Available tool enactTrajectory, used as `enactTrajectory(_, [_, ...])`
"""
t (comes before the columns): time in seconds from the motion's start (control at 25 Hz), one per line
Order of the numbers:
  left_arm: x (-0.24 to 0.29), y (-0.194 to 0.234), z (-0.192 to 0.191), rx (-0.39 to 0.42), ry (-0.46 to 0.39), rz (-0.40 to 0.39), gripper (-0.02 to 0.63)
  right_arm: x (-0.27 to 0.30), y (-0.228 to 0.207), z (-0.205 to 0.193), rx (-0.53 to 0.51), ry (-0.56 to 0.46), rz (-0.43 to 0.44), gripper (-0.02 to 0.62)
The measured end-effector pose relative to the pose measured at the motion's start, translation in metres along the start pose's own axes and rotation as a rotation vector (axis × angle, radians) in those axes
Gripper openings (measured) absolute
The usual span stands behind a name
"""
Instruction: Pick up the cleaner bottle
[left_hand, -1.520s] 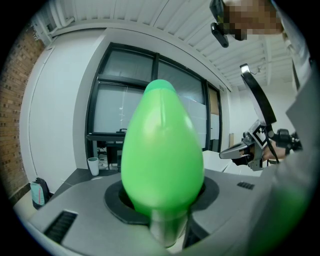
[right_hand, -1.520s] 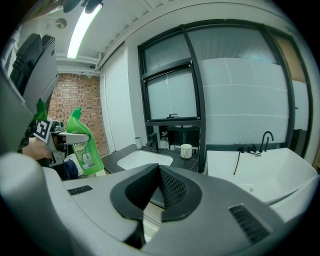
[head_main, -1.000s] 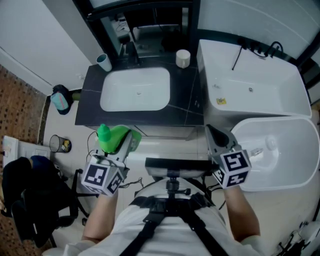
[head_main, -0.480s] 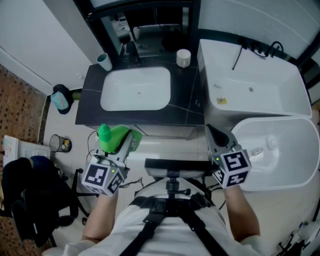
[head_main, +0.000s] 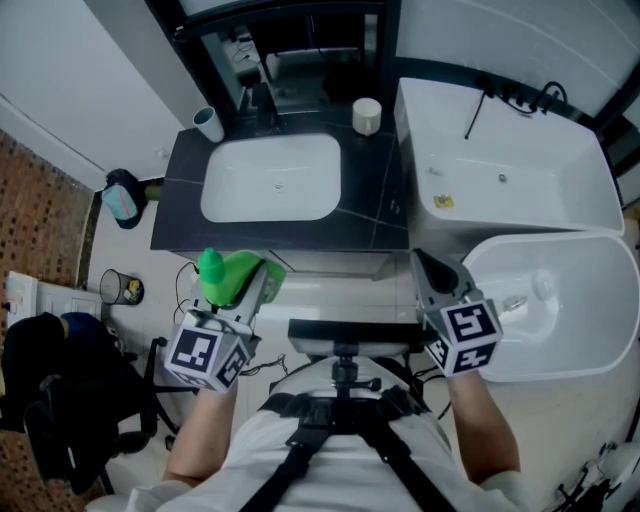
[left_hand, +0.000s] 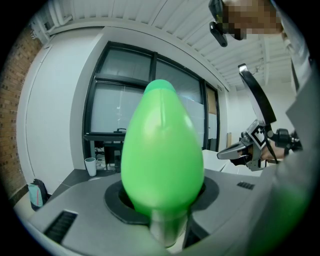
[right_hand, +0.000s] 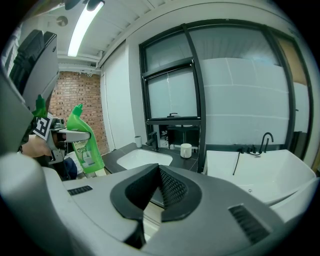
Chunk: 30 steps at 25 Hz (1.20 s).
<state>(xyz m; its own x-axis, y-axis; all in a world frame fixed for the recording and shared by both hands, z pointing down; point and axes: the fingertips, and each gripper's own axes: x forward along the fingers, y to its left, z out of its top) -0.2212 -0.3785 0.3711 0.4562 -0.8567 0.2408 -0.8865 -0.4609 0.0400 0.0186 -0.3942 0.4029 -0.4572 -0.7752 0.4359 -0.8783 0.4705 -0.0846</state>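
In front of the basin (head_main: 272, 178), towards its left corner, the left gripper (head_main: 258, 283) had its jaws clamped on the green cleaner bottle (head_main: 226, 275), held upright in the air with its cap uppermost. Also in front of the basin, off its right corner, the right gripper (head_main: 424, 266) hung with its jaws pressed together and nothing between them. A pale cup (head_main: 208, 124) stood behind the basin's left corner and a white pot (head_main: 366, 116) behind its right corner. A white bathtub (head_main: 520, 175) lay to the basin's right.
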Motion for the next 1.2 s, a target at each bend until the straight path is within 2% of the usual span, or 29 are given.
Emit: enactTrajectory(1.2, [0.0025,-0.0033,-0.0004,-0.006,0.001,-0.009,0.160,0.0017,-0.0001,-0.0015,-0.018,0.010,-0.002,0.000])
